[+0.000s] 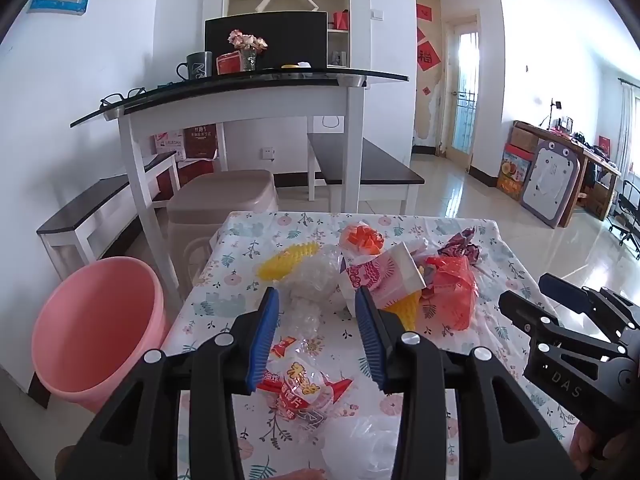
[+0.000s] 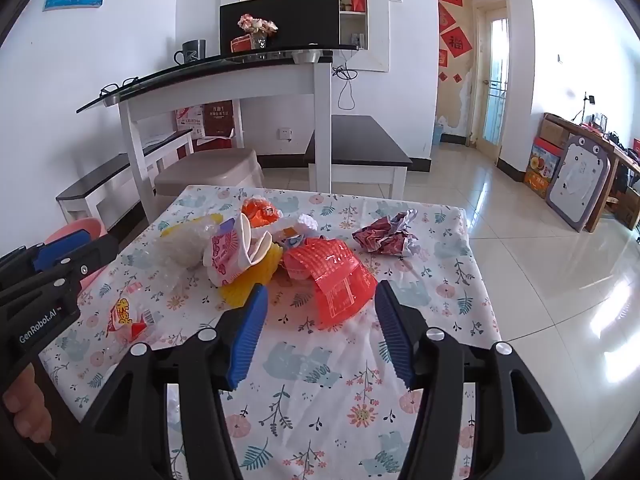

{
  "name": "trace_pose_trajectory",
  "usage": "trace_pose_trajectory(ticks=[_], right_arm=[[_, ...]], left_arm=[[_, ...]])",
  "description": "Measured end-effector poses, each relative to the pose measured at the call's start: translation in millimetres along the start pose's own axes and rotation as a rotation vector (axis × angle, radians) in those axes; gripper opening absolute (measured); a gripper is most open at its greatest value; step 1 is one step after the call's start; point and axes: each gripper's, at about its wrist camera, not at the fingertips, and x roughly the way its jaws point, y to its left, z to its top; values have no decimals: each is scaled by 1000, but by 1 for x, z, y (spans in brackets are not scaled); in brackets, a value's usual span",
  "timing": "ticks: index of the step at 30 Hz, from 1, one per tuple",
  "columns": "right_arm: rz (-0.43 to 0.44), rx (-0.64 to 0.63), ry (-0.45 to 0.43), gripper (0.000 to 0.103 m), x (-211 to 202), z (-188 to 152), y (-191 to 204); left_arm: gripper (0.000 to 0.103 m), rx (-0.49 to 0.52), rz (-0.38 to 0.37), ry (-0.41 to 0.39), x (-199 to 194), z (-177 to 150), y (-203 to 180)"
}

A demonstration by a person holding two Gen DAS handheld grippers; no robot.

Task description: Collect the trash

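Observation:
A pile of trash lies on the floral tablecloth [image 1: 460,236]: a red plastic bag [image 1: 454,292] [image 2: 340,280], a clear crumpled bag [image 1: 312,276], yellow foam netting [image 1: 286,262], a pink and white paper bag [image 1: 384,276] [image 2: 234,252], an orange bow [image 1: 362,238] and a crumpled dark red wrapper [image 2: 386,232]. A clear snack wrapper with red print [image 1: 304,388] [image 2: 126,316] lies nearer. My left gripper [image 1: 316,336] is open above the snack wrapper. My right gripper [image 2: 320,328] is open just before the red bag. A pink bin [image 1: 96,328] stands left of the table.
A beige stool [image 1: 224,200] and a white desk with a glass top [image 1: 240,88] stand beyond the table. Dark benches [image 1: 360,164] flank the desk. Glossy tiled floor [image 2: 540,260] spreads to the right, with boxes and a drawing board [image 2: 576,180] against the far wall.

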Motion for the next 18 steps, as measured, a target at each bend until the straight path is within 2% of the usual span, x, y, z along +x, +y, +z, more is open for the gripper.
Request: trace_pose_trajectory(ticks=[18], right_arm=[[3, -4, -24, 56, -4, 5, 3]], left_arm=[[39, -13, -8, -2, -1, 0, 8]])
